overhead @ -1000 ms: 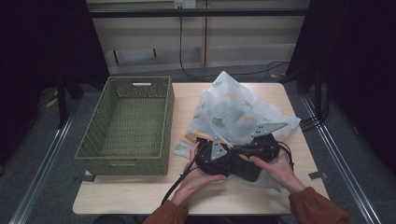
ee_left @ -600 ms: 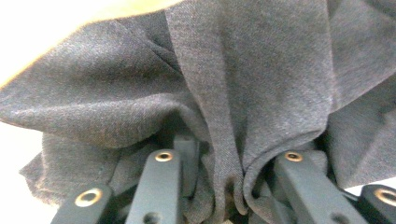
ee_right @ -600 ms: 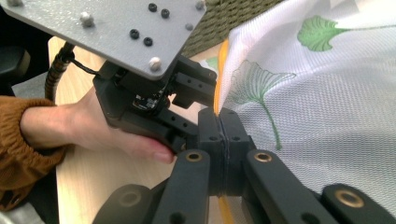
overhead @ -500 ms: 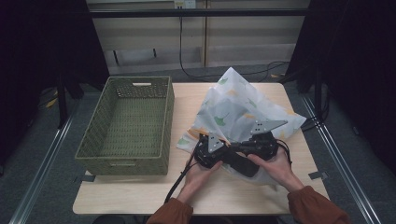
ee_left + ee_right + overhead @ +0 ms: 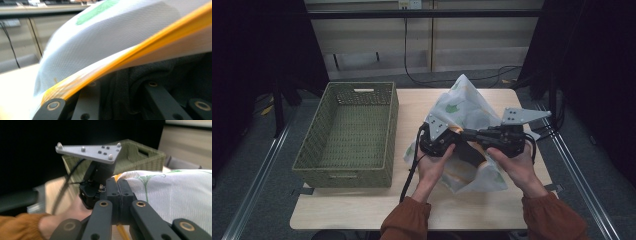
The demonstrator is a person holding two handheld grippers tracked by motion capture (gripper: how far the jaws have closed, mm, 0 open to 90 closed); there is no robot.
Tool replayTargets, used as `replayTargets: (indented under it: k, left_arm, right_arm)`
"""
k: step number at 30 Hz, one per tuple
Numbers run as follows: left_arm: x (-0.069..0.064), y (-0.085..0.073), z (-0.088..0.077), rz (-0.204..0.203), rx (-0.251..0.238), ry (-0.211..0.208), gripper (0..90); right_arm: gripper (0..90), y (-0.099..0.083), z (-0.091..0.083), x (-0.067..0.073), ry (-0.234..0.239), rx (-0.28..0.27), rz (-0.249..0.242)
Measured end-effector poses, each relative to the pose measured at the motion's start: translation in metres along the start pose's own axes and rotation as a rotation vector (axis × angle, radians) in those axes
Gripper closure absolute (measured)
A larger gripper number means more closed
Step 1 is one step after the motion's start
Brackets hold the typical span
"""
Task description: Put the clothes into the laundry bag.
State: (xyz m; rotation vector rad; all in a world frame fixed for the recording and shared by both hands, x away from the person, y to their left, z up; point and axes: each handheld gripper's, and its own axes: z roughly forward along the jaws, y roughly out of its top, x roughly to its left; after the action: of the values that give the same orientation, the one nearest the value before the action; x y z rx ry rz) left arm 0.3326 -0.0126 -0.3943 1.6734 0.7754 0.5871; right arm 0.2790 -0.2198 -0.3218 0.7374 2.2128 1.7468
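Holding both grippers just right of the basket (image 5: pixel 346 132), I pinch the white mesh bag (image 5: pixel 466 107) by its orange rim. My left gripper (image 5: pixel 443 136) has just been closing on that rim, over dark cloth (image 5: pixel 155 75). My right gripper (image 5: pixel 484 136) is pressed together on the rim.

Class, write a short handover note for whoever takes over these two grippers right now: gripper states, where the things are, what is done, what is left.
Left gripper: jaws just closed on the mesh bag's orange rim, dark cloth behind it.
Right gripper: shut on the same rim, facing the left one.
Mesh bag: lifted at its mouth, bottom on the table, right of the basket.
Done: both grips taken.
Left: probably move the bag into the basket.
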Motion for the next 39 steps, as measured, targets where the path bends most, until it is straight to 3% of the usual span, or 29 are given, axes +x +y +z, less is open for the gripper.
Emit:
replayTargets:
  k: [2, 4, 5, 7, 10, 12, 16, 18, 19, 21, 28, 32, 39]
  left_arm:
    - [0.002, 0.012, -0.006, 0.008, -0.024, 0.016, 76.4]
    - [0.0, 0.016, -0.009, 0.072, -0.03, 0.051, 76.4]
    - [0.0, 0.016, -0.007, 0.091, -0.018, 0.05, 76.4]
    - [0.003, 0.006, 0.0, 0.127, 0.023, 0.063, 76.2]
    - [0.005, -0.022, 0.018, 0.117, 0.105, 0.046, 76.2]
    - [0.007, -0.038, 0.025, 0.087, 0.108, 0.035, 76.1]
    - [0.013, -0.045, 0.023, 0.032, 0.087, -0.01, 75.6]
    - [0.015, -0.048, 0.02, 0.031, 0.095, -0.017, 74.6]
    - [0.016, -0.05, 0.02, 0.02, 0.093, -0.024, 74.0]
    - [0.019, -0.054, 0.017, 0.017, 0.095, -0.041, 71.3]
    - [0.023, -0.066, 0.009, 0.054, 0.157, -0.066, 50.8]
    - [0.024, -0.07, 0.001, 0.059, 0.173, -0.111, 39.3]
    - [0.019, -0.073, -0.019, 0.072, 0.208, -0.142, 23.6]
  right_arm:
    - [89.5, 0.004, -0.005, 0.003, 0.014, -0.018, -0.001]
    - [89.6, 0.006, -0.007, 0.007, 0.049, -0.046, 0.023]
    - [89.5, 0.006, -0.007, 0.007, 0.056, -0.049, 0.029]
    - [89.5, 0.001, -0.001, 0.01, 0.043, -0.005, 0.035]
    - [89.6, -0.017, 0.012, 0.007, 0.048, 0.063, 0.083]
    - [89.6, -0.026, 0.019, 0.006, 0.057, 0.102, 0.085]
    - [89.6, -0.037, 0.027, 0.006, 0.092, 0.132, 0.096]
    - [89.6, -0.041, 0.03, 0.005, 0.068, 0.155, 0.086]
    - [89.6, -0.045, 0.033, 0.003, 0.058, 0.191, 0.072]
    - [89.6, -0.054, 0.037, -0.001, 0.052, 0.212, 0.09]
    - [89.4, -0.081, 0.047, -0.018, 0.043, 0.27, 0.13]
    - [89.4, -0.083, 0.044, -0.023, 0.03, 0.266, 0.14]
    - [89.3, -0.089, 0.045, -0.027, -0.002, 0.291, 0.138]
